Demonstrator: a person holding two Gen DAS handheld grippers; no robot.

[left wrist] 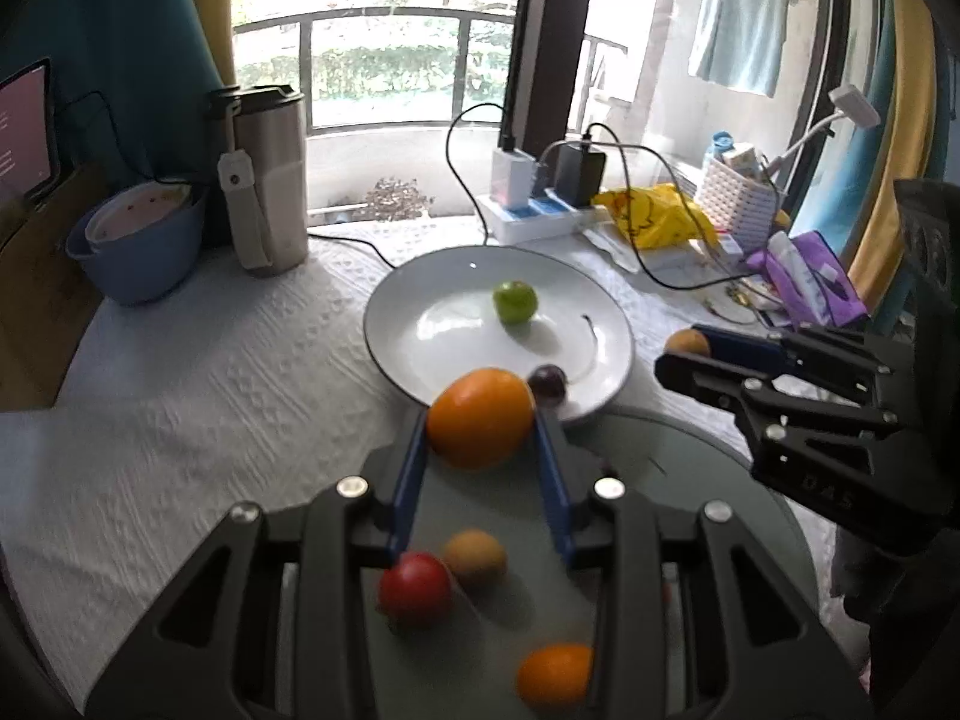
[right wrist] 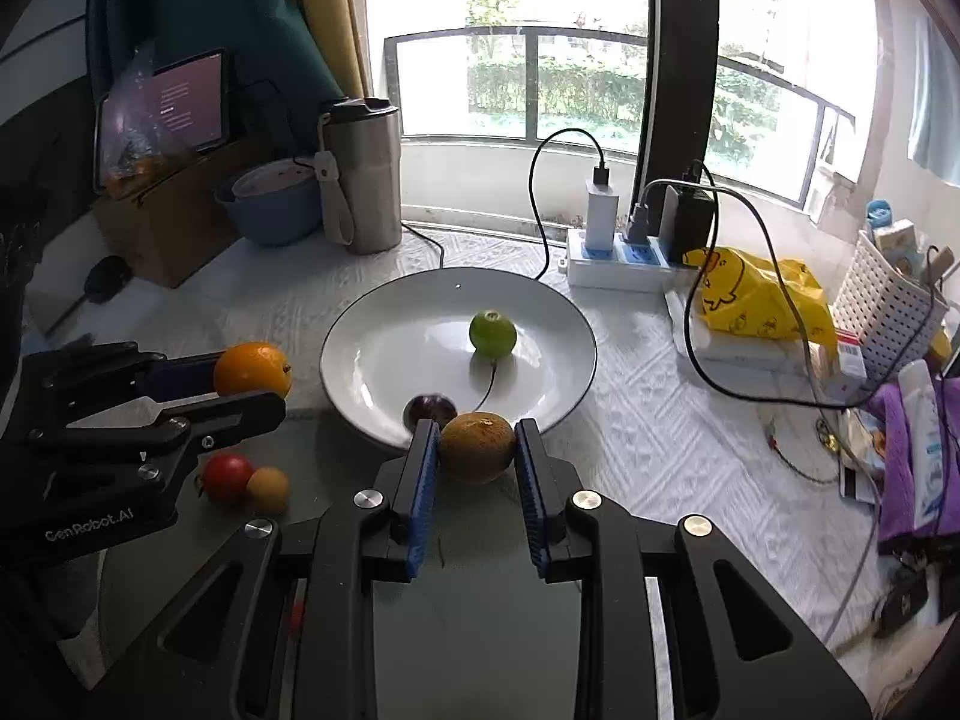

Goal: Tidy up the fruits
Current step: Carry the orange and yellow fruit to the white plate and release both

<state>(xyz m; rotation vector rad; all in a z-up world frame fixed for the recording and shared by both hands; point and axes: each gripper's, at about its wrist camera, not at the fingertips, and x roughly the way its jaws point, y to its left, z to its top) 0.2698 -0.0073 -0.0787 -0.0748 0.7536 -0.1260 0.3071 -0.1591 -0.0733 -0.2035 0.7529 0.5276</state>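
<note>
From the left wrist, my left gripper [left wrist: 480, 420] is clamped on an orange [left wrist: 480, 417] held just short of the white plate [left wrist: 420, 324]; I judge carrying is underway, release next. From the right wrist, my right gripper [right wrist: 477, 450] pinches a brown fruit [right wrist: 478, 447] at the plate's near rim (green fruit [right wrist: 492, 333] and dark fruit [right wrist: 429, 409] already inside), open room left.

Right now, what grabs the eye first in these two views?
Both grippers are loaded: the left gripper clamps an orange, the right gripper a brownish round fruit, both at the near rim of the white plate. On that plate sit a green fruit and a dark purple one.
</note>
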